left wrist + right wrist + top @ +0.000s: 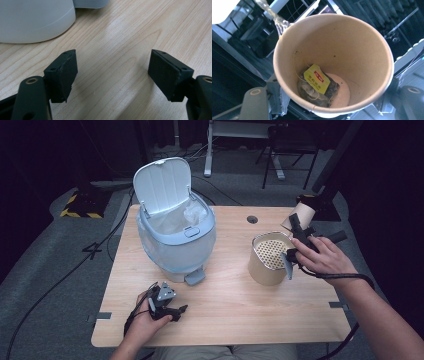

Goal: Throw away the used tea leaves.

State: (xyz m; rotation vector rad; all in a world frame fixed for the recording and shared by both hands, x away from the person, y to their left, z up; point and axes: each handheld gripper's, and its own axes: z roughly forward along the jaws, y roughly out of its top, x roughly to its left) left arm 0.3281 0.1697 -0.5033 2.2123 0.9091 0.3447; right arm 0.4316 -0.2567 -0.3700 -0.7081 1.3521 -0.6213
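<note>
Tipping the cup (333, 62) is where we are right now, and it looks like we're roughly mid-job. Our right gripper (298, 243) has its jaws clamped on the cup's sides, holding it at the far right of the table (230, 310), tilted over the strainer tub (269, 257). In the right gripper view a thin stream of liquid (272, 13) runs off the cup's rim, so the draining seems to be underway and probably nearly done, since the bottom looks almost dry.

Still stuck inside: a wet teabag (318, 91) with its yellow tag (317, 78), lying on the cup's lower wall by the base. We'd guess that's the leftover bit, and it likely goes in the bin (176, 237), which sits at the far left with its lid (162, 185) already flipped up and a liner inside.

Our left gripper (170, 307) rests near the left edge of the table, just in front of the bin, jaws spread wide with nothing between them but bare wood. So: bin open, pouring going, teabag and cup not yet dealt with.
</note>
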